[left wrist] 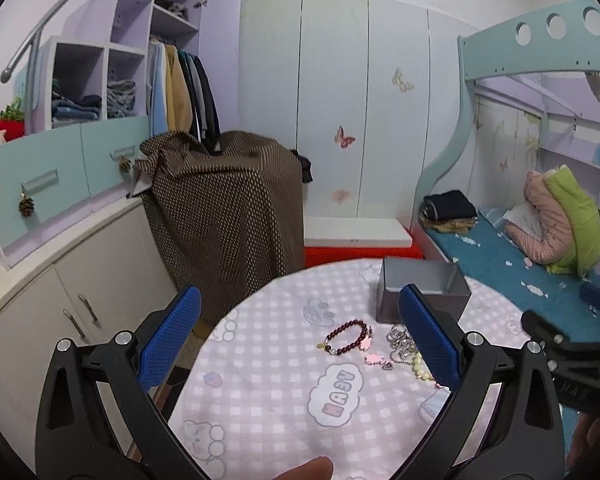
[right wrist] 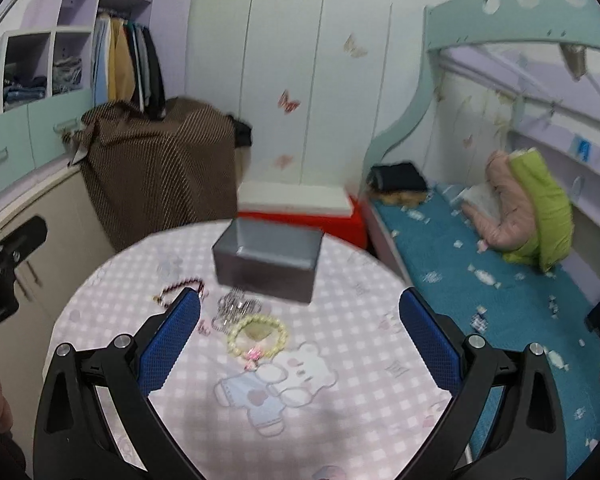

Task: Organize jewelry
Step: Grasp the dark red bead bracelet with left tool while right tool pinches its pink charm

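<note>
Both hand-held grippers, left and right, spread wide, holding nothing: pre-grasp step. Pearl bracelet sits just ahead of the right one, grey box beyond it. Next: lower, pinch bracelet, carry to box.

surface: soft printed cloth, matt pink check
box: grey metal, dull sheen, beyond the jaws
dark bracelet: glossy beads
pale bracelet: pearly beads between the jaws
jaw pads: blue textured rubber
</note>
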Demonstrator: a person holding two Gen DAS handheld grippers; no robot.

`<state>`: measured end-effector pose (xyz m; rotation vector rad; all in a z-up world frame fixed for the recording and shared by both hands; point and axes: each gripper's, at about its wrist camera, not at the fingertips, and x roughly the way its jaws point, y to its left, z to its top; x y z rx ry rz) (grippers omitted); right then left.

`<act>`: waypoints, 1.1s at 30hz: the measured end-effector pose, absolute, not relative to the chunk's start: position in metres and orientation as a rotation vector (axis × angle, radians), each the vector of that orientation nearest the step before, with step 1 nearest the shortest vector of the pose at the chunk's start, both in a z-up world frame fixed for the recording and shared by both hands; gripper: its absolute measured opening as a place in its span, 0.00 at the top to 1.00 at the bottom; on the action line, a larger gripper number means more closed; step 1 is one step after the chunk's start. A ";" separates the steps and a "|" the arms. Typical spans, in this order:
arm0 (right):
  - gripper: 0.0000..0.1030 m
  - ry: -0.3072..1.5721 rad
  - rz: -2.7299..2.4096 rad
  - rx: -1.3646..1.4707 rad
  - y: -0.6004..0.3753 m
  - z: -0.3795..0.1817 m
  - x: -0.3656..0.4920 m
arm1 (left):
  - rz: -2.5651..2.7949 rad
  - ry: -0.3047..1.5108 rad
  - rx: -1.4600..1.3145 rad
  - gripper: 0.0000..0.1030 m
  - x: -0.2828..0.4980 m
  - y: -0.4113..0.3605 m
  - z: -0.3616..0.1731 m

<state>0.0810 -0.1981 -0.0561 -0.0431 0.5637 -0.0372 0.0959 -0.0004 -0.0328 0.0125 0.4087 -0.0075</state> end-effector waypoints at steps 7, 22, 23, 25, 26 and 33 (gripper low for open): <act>0.07 0.749 0.023 -0.057 -0.195 -0.110 0.116 | 0.000 0.574 0.013 0.05 0.143 -0.001 -0.086; 0.44 0.954 0.139 -0.012 -0.190 -0.176 0.164 | -0.017 0.763 0.049 0.05 0.188 -0.012 -0.154; 0.49 0.965 0.145 -0.010 -0.190 -0.179 0.165 | -0.019 0.768 0.053 0.05 0.190 -0.014 -0.156; 0.64 0.967 0.161 -0.014 -0.190 -0.183 0.166 | -0.022 0.779 0.060 0.05 0.194 -0.017 -0.160; 0.67 0.967 0.174 -0.018 -0.188 -0.184 0.166 | -0.025 0.782 0.061 0.05 0.195 -0.017 -0.161; 0.81 0.949 0.220 -0.006 -0.196 -0.183 0.162 | -0.049 0.815 0.078 0.05 0.210 -0.030 -0.171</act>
